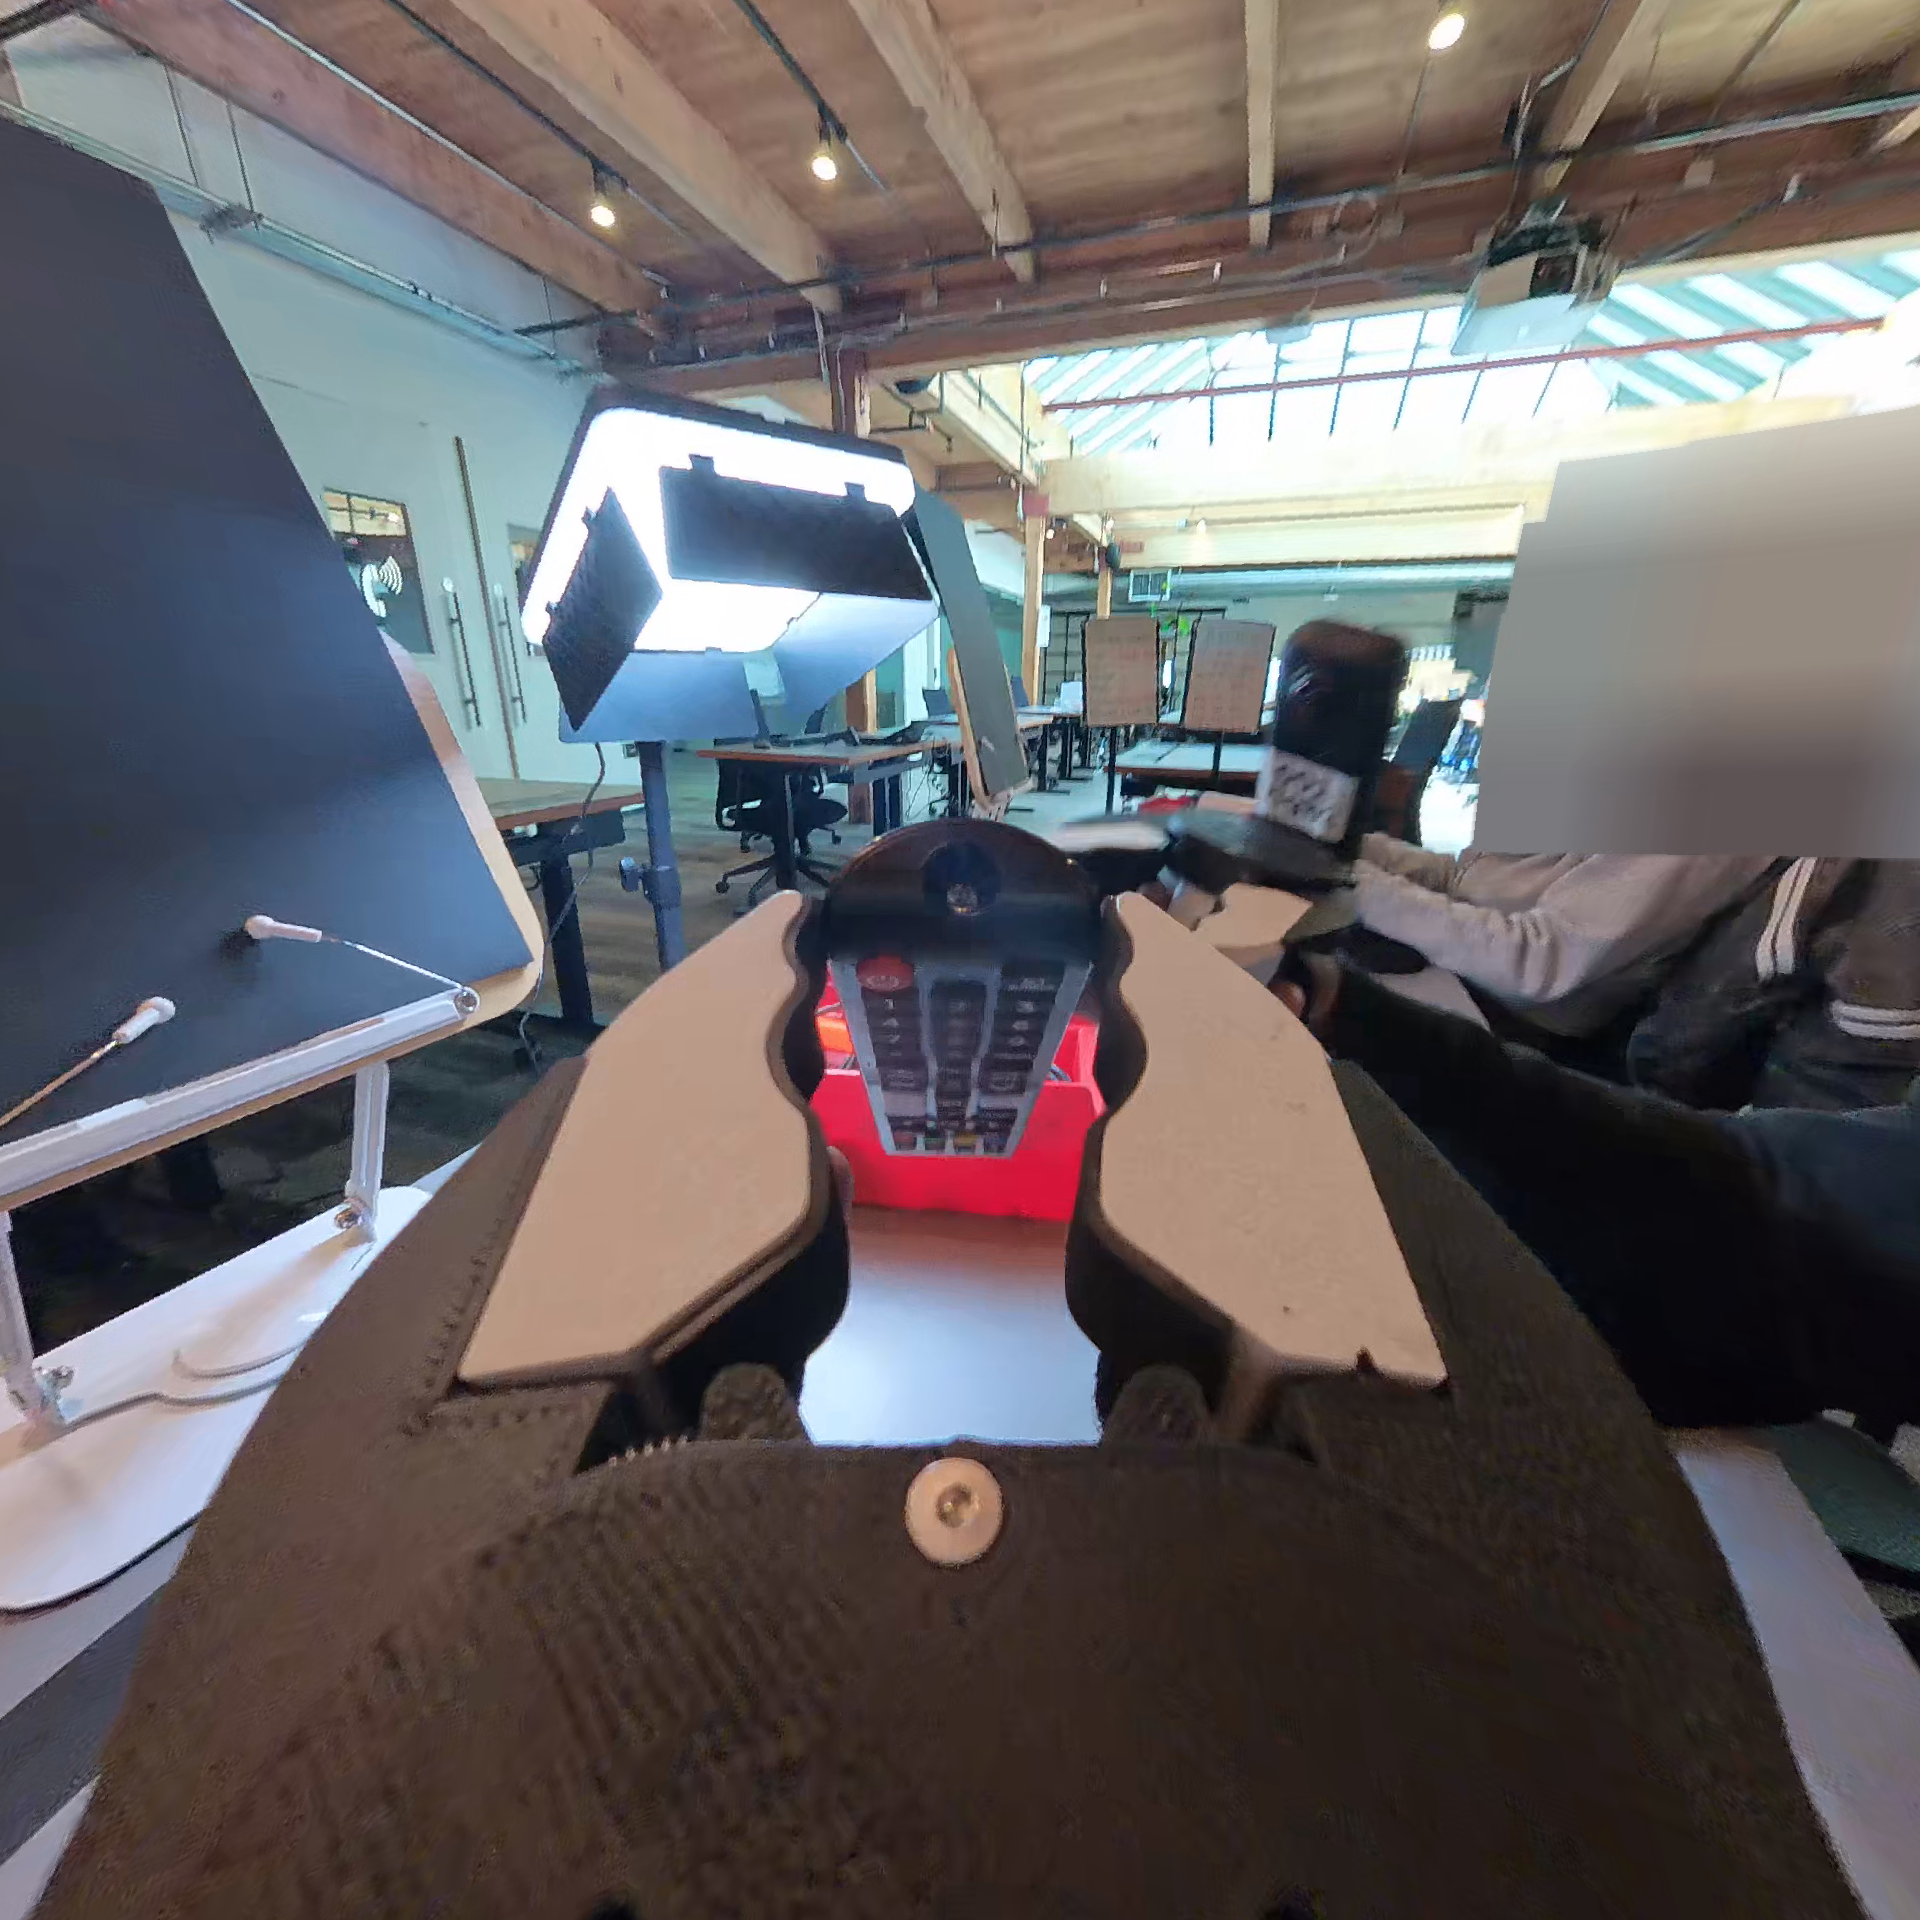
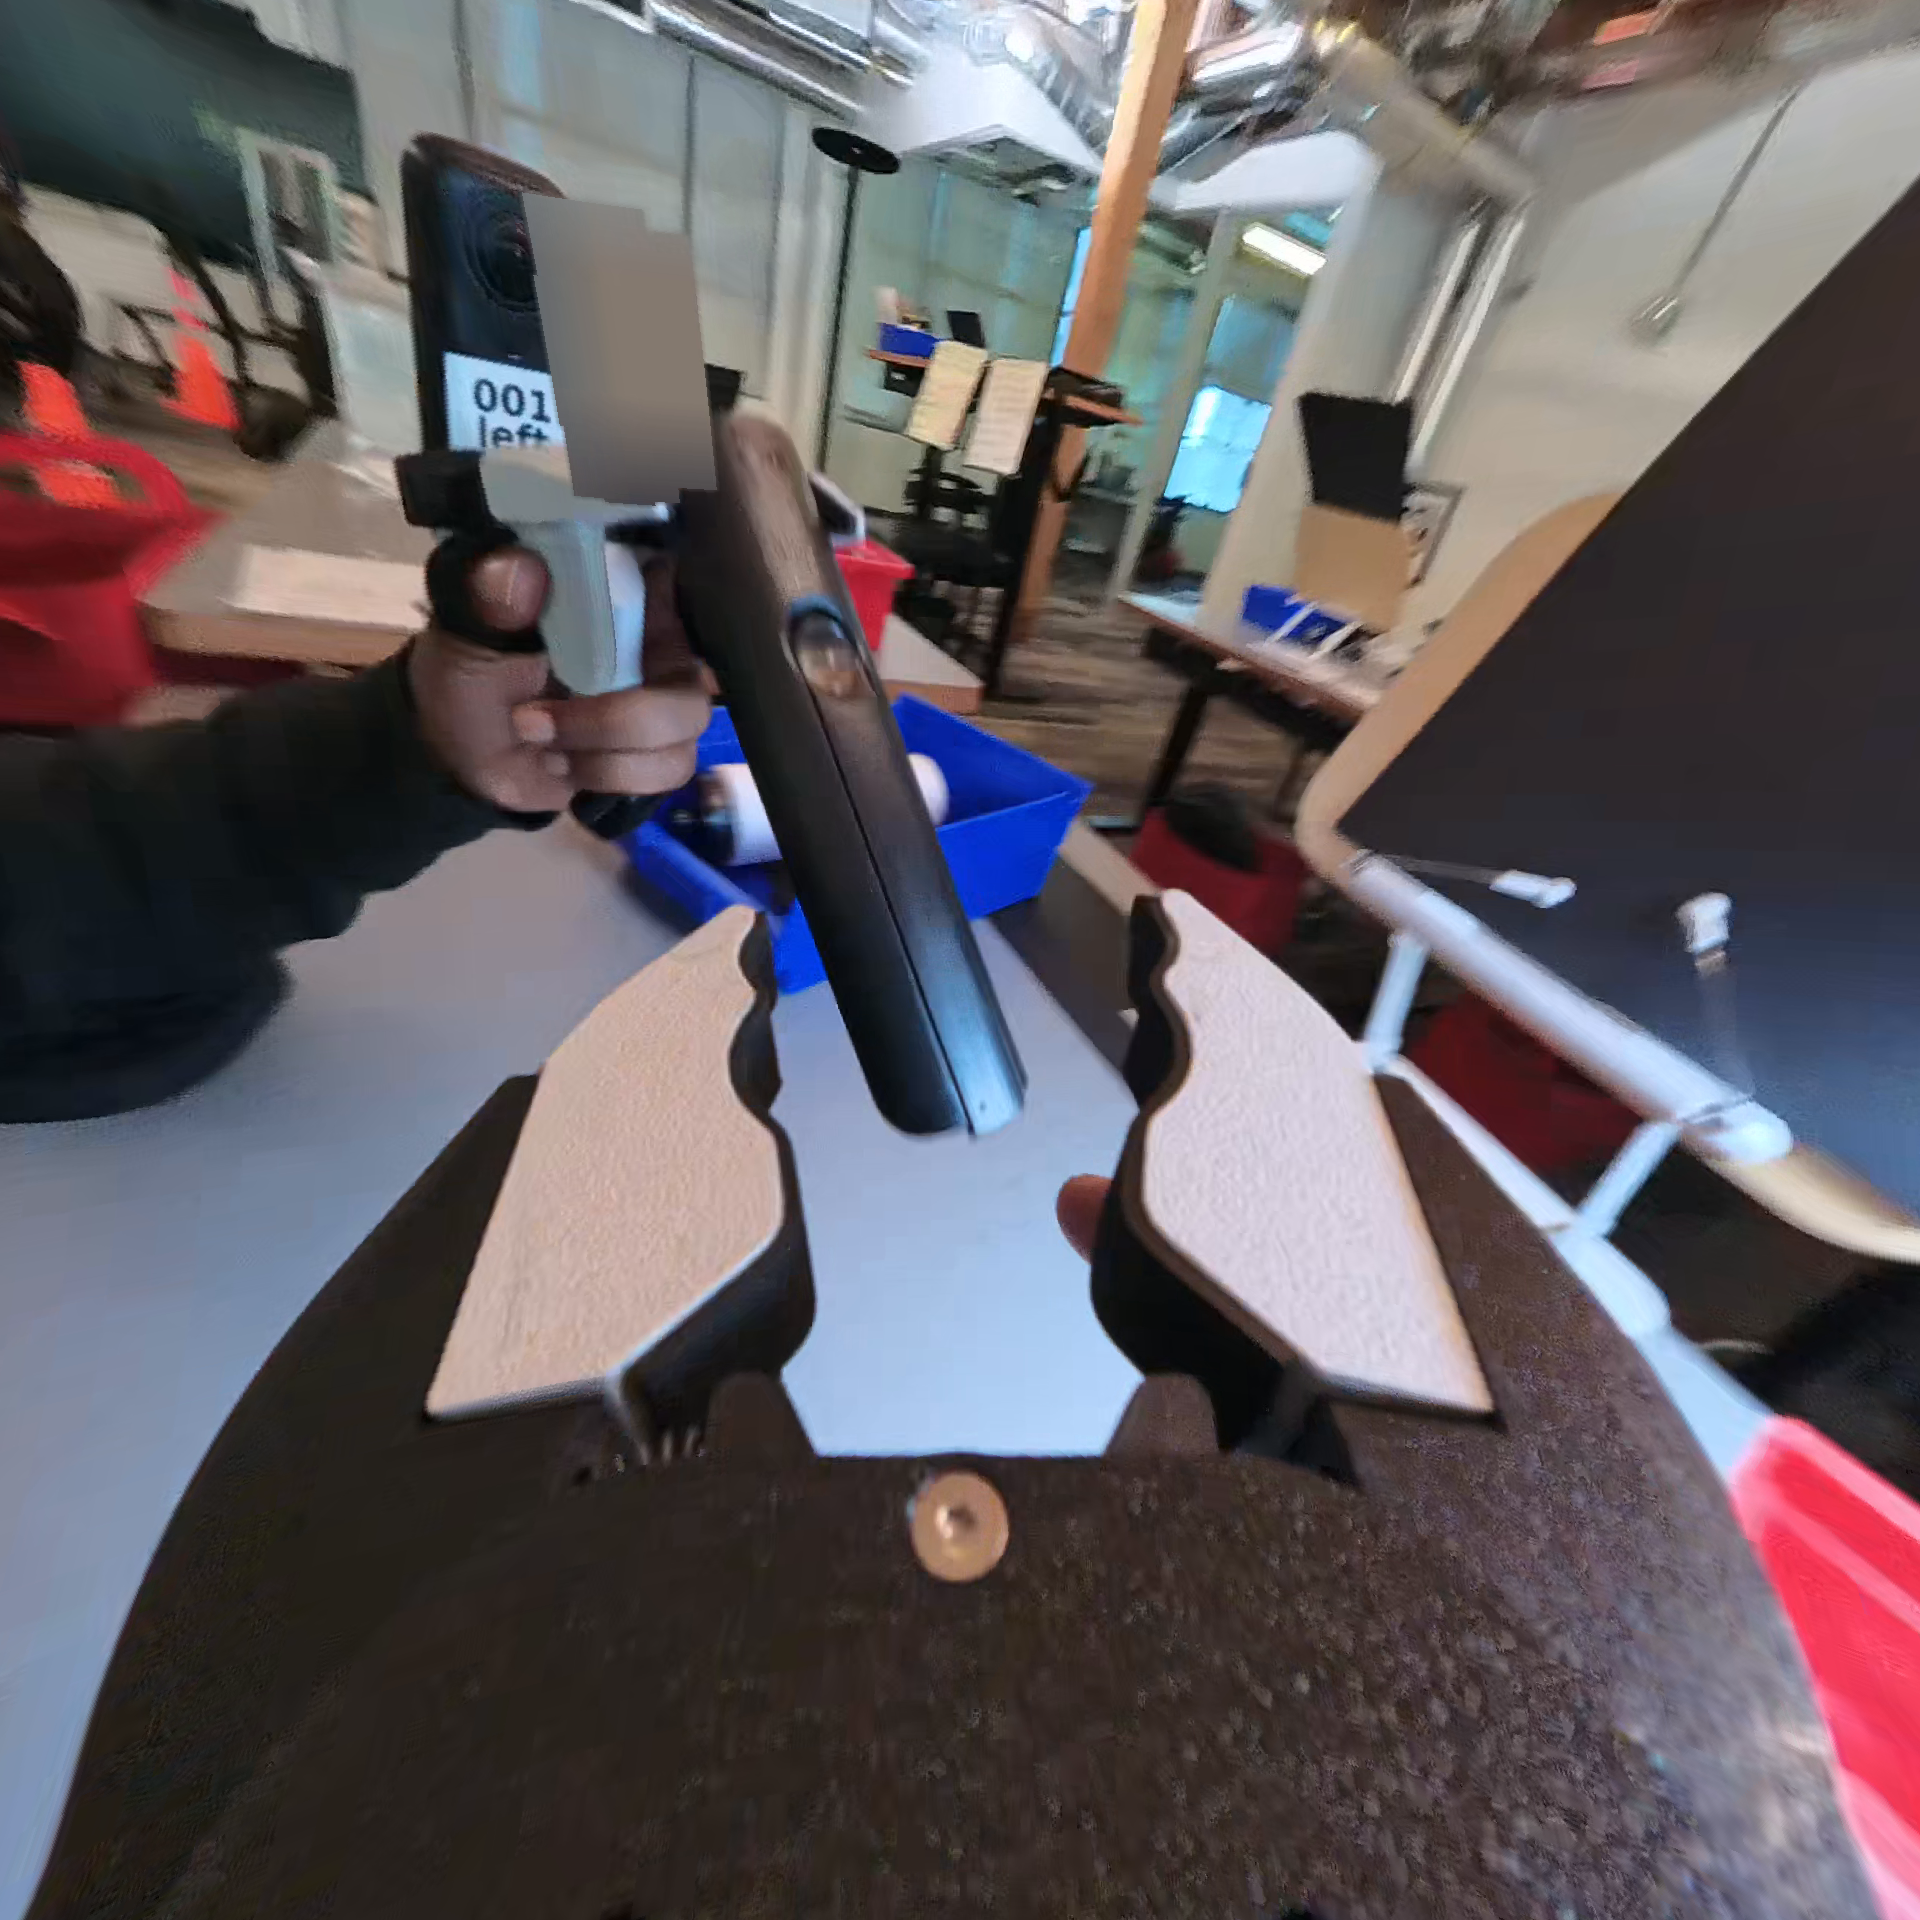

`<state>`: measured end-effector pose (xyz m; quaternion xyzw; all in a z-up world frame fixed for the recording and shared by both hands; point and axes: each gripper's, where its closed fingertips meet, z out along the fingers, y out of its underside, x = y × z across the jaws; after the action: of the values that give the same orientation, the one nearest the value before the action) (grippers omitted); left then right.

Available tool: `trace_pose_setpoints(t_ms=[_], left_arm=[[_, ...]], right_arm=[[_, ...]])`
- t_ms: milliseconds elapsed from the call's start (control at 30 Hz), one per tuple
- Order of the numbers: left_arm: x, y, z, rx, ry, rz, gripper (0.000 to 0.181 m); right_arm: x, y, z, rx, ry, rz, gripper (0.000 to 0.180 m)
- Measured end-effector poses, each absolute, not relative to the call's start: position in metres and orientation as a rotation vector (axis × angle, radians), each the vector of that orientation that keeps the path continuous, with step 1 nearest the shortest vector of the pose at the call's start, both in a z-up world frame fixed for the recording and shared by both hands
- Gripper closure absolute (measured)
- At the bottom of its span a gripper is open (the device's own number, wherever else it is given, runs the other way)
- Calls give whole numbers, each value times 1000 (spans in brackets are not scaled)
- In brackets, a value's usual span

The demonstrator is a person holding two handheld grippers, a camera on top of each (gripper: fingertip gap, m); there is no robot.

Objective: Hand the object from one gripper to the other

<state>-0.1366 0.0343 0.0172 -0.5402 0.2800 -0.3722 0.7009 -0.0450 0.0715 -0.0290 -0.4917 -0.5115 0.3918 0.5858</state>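
While I hold the remote (image 1: 956, 997) clamped in my left gripper (image 1: 956, 1049), its button face tilts toward the left cam, w/ a red button at the upper left of the keypad and rows of dark keys below; key markings too blurred to read. Seen from the right cam, the remote (image 2: 883, 852) is a black slab hanging down at a slant from the left gripper (image 2: 717, 540), lower end between the spread fingers (image 2: 623, 1174) of my right gripper (image 2: 951, 1049) but touching neither. So right gripper is wide apart, holding nothing.

Behind the remote a blue bin (image 2: 997, 821) sits on the gray table (image 2: 312, 1195), w/ a white item inside. In the left cam a red bin (image 1: 966, 1164) shows just behind the remote. My left hand (image 2: 561, 686) wraps the left gripper's handle; above it a black camera (image 2: 468, 301) carries a white label w/ printed text. To the remote's right, a black board (image 2: 1683, 665) on a white stand. In the left cam, a lit softbox (image 1: 727, 561) stands beyond the remote.
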Motion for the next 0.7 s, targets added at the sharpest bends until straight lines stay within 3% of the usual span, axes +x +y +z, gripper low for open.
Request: trace_pose_setpoints(t_ms=[133, 333, 700], left_arm=[[-146, 28, 32, -1137, 575, -893, 131], [-149, 16, 47, -1047, 530, -997, 131], [-139, 4, 56, -998, 534, -1066, 131]], right_arm=[[-58, 70, -62, -1236, -1192, 1295, 102], [-100, 41, -81, -1159, -1060, 1675, 99], [-125, 2, -89, -1143, -1162, 1701, 114]])
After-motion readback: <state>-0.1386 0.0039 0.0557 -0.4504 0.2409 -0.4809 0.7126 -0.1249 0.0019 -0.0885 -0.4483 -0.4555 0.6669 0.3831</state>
